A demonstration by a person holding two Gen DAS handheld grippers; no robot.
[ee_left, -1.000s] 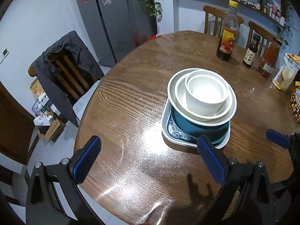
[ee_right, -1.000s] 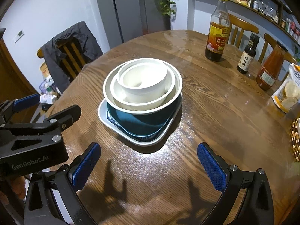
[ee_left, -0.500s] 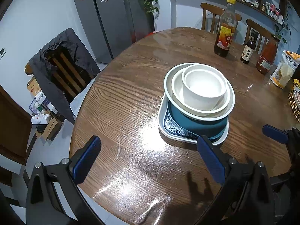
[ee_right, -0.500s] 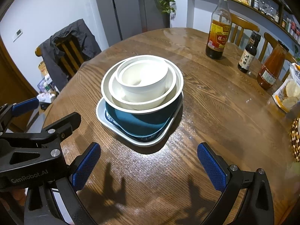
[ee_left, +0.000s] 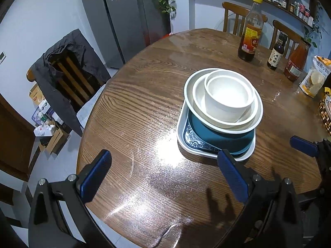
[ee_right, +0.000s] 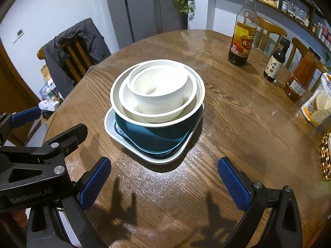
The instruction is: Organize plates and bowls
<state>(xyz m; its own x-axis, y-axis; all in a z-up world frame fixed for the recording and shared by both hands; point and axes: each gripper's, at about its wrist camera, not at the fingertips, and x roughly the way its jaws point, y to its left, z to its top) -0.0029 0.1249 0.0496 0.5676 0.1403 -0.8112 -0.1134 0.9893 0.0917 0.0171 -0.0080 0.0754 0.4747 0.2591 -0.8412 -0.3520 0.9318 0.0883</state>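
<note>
Stacked bowls (ee_right: 158,91) on square plate (ee_right: 144,153), left gripper (ee_left: 163,177) and right gripper (ee_right: 163,180) hovering near, jaws wide apart, empty

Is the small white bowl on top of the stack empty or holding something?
Empty. Both wrist views look down into the small white bowl and show only its bare white inside.

Black frames, blue fingers (ee_right: 95,183), "GenRobot.AI" marking.
</note>
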